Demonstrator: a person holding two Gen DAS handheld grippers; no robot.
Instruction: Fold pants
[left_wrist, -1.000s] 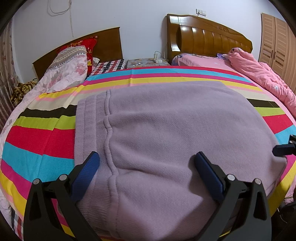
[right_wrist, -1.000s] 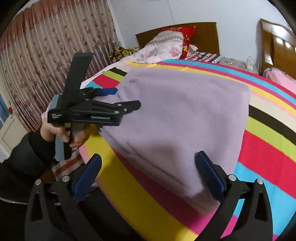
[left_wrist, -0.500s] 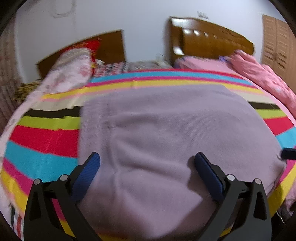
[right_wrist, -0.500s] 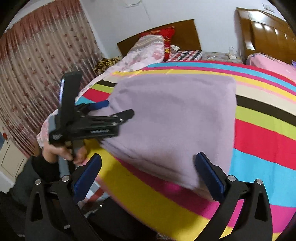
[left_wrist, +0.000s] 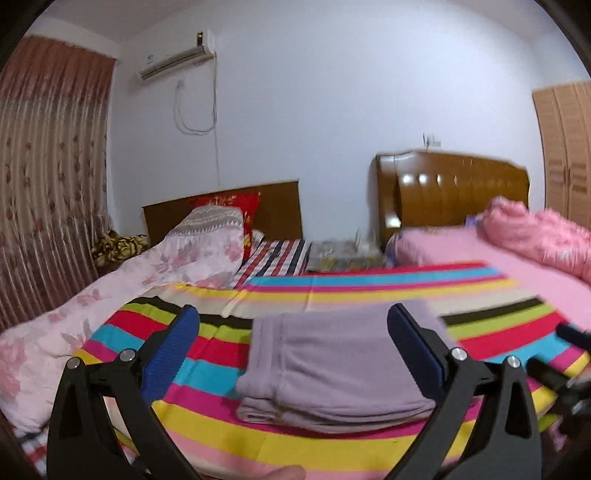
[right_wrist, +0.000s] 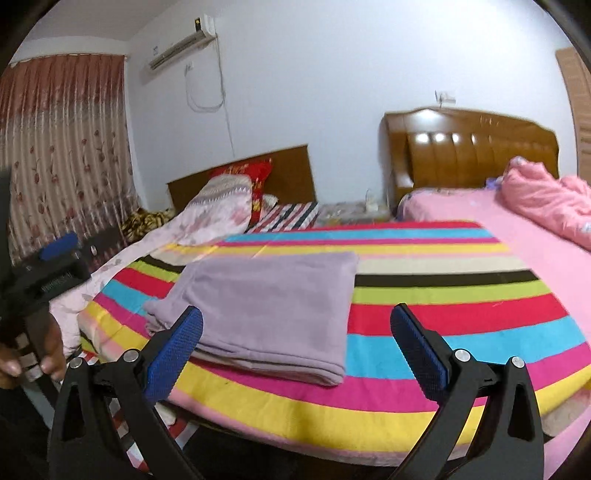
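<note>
Pants (right_wrist: 271, 310), lilac, lie folded into a flat stack on the striped blanket (right_wrist: 443, 295), lower centre of the right wrist view, near the blanket's front-left corner. Layered edges show at the stack's left & front sides. In the left wrist view the pants (left_wrist: 332, 362) sit centre-low, between the two blue pads, waistband ribbing at the stack's left end.

Left gripper (left_wrist: 291, 354): jaws spread wide, nothing between them, held off the pants, not touching. It also shows at the far left edge of the right wrist view (right_wrist: 55, 254), gripped by a hand (right_wrist: 33, 350); from that side can't tell jaw gap.

Right gripper (right_wrist: 295, 347): jaws spread wide, empty, apart from the pants. A dark blurred bit of it sits at the right edge of the left wrist view (left_wrist: 554, 369).

Bkgd: floral quilt (right_wrist: 207, 218) upper left of the blanket, red pillow (right_wrist: 255, 177) behind it against a wood headboard (right_wrist: 291, 166). Pink bed (right_wrist: 517, 229) at right w/ a crumpled pink duvet (right_wrist: 543, 192). Curtain (right_wrist: 62, 147) at left, AC unit (right_wrist: 181, 40) top left on the wall.
</note>
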